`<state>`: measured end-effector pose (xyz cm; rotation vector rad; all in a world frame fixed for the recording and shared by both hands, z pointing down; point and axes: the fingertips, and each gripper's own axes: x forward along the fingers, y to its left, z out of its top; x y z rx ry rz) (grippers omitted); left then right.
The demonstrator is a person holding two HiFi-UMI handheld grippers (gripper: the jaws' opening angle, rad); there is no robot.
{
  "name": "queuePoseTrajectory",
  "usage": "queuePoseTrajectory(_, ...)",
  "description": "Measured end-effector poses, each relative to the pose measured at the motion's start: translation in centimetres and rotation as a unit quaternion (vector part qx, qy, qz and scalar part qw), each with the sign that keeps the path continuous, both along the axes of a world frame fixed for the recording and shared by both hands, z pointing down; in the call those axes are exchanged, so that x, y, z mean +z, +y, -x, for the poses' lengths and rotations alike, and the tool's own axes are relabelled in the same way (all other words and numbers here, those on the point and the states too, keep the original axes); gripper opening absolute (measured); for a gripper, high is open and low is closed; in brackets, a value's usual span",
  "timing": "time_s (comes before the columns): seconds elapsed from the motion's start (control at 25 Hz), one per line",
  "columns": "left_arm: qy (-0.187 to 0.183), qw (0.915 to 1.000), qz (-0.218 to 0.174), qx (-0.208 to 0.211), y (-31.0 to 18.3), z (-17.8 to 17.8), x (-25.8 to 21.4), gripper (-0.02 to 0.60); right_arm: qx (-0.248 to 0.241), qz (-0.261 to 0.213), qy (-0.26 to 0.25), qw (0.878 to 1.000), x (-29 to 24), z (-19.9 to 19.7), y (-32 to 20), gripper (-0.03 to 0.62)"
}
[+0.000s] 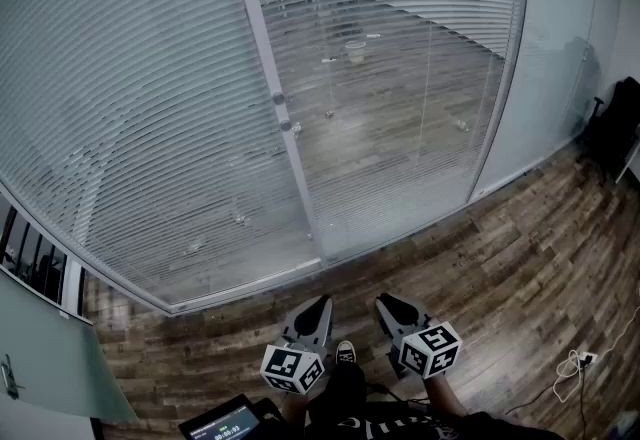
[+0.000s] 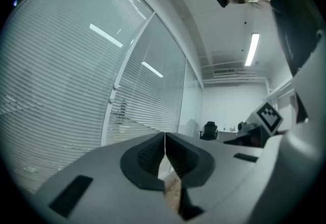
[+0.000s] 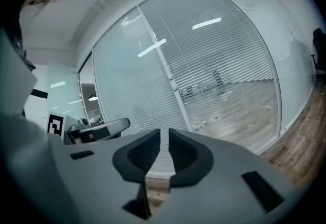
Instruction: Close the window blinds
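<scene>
Slatted blinds cover a curved glass wall. The left panel (image 1: 130, 108) has its slats nearly flat and hides what lies behind. On the right panel (image 1: 400, 78) the slats are tilted, and a room shows through. Two small knobs (image 1: 279, 99) sit on the post between the panels, far above both grippers. My left gripper (image 1: 322, 303) (image 2: 164, 139) is low in front of the person and shut on nothing, its tips touching. My right gripper (image 1: 384, 301) (image 3: 164, 136) is beside it, jaws a narrow gap apart and empty.
Wooden floor (image 1: 520, 268) runs from the glass to the person's shoe (image 1: 345, 352). A black chair (image 1: 612, 133) stands at the right wall. A cable with a plug (image 1: 575, 365) lies at lower right. A small screen (image 1: 225, 420) is at the bottom, and a door (image 1: 40, 348) at lower left.
</scene>
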<state>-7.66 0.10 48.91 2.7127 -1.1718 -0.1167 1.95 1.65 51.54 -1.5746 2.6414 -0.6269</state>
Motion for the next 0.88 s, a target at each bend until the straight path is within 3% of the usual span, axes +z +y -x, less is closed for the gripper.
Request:
queuePoseTrajectory(0.28,-0.007,0.9994,-0.033,-0.006,-14.8,3.5,-3.7,0.006,0.004,-0.036,-0.003,0.999,-3.8,2.7,-14.8,0.06)
queuePoseTrajectory(0.48,-0.032,0.9981,-0.05,-0.019,-22.6,4.9,-4.6,0.008,-0.001,-0.041,-0.008,0.999,-4.6,4.1,-20.8,0.06)
queuePoseTrajectory(0.64,-0.053,0.9957,-0.071,-0.027,-28.1,4.1,-5.8,0.013,0.0,-0.025,-0.006,1.0,-3.9,3.1,-24.4,0.06)
queuePoseTrajectory(0.76,-0.07,0.9932,-0.084,-0.039,-31.9,3.2,-6.4,0.08,-0.006,-0.024,-0.009,1.0,-3.7,2.7,-27.1,0.06)
queuePoseTrajectory(0.88,-0.103,0.9876,-0.099,-0.066,-35.8,1.9,-6.4,0.1,-0.019,-0.024,-0.012,0.999,-3.5,1.6,-30.2,0.06)
